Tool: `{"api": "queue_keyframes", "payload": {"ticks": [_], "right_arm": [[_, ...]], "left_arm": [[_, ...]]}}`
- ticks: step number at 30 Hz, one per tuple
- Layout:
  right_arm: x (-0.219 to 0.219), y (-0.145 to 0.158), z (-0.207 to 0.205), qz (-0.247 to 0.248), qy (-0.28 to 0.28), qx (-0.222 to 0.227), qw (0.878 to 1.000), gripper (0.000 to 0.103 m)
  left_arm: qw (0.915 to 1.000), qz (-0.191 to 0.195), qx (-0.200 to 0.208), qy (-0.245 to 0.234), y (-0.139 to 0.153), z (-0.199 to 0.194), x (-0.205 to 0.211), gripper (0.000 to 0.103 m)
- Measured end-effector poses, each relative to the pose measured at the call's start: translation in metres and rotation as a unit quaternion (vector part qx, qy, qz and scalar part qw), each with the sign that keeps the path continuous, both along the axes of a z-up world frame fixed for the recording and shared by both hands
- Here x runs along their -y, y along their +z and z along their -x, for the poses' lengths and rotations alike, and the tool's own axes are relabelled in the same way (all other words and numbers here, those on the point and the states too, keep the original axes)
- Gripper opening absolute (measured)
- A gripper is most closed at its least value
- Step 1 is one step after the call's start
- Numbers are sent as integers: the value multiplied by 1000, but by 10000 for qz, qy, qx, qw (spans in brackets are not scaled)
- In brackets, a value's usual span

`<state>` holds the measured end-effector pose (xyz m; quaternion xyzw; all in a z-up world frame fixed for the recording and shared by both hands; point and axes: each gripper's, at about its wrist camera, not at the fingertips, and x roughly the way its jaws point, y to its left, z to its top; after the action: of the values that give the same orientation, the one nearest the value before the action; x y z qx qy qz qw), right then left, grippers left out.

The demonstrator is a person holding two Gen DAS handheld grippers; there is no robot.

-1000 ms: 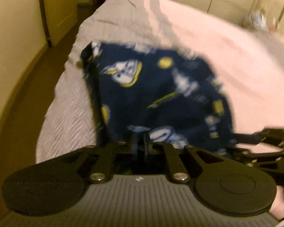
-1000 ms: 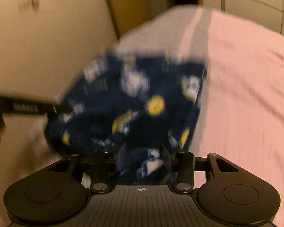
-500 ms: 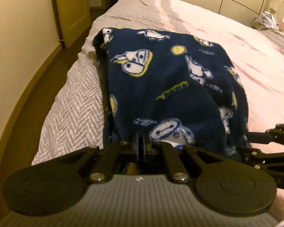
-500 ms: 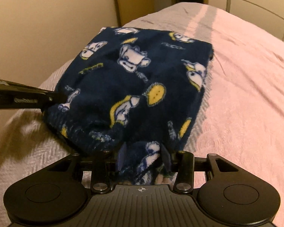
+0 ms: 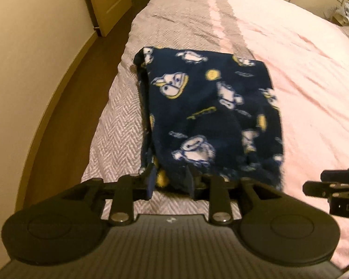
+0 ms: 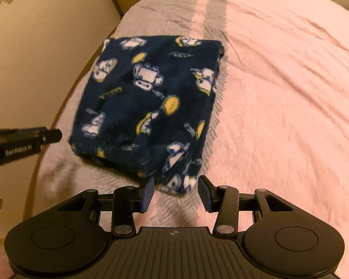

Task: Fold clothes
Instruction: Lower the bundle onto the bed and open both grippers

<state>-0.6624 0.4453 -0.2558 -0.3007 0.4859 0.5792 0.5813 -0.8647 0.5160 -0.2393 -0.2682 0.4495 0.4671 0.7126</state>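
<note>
1. Both claws have let go since half a sec ago. Then each was pinched on the near hem of the navy fleece garment w/ white-and-yellow cartoon print (image 5: 211, 116); now the left claw (image 5: 169, 183) has its fingers spread w/ the hem's near-left corner sitting loose between them, touching or not I cannot tell.
2. Right claw (image 6: 175, 194) also spread wide, pulled back so the near-right corner of the fleece (image 6: 149, 102) lies just beyond its tips, at about 12 o'clock from it, no contact visible.
3. Garment now lies flat as a folded rectangle on the bed's pink and grey herringbone cover (image 6: 279, 93), close to the bed's left edge, beside the cream wall (image 5: 23, 58). In the left view it runs from 6 o'clock up toward centre.
4. Left side of the stack shows layered edges, so it looks doubled over at least once.
5. Meaning, imo: this fold is laid down and released. Near hem looks a bit rumpled, esp. the right corner, so a tidy-up or one more fold may be due.
6. Each claw shows in the other's view: right one at 3 o'clock in the left view, left one at 9 o'clock in the right view.
</note>
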Motion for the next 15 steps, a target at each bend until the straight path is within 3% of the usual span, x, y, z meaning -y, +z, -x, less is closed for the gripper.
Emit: {"api": "queue_keyframes", "payload": {"ticks": [3, 7, 15], "right_arm": [[12, 28, 0, -134, -20, 60, 9999, 46], [25, 60, 8, -332, 3, 197, 9993, 56], [46, 93, -3, -324, 161, 85, 9993, 57]], "left_arm": [[9999, -76, -59, 31, 25, -5, 7, 32], [9996, -230, -42, 168, 58, -12, 18, 36], [9976, -522, -102, 443, 104, -29, 47, 41]]}}
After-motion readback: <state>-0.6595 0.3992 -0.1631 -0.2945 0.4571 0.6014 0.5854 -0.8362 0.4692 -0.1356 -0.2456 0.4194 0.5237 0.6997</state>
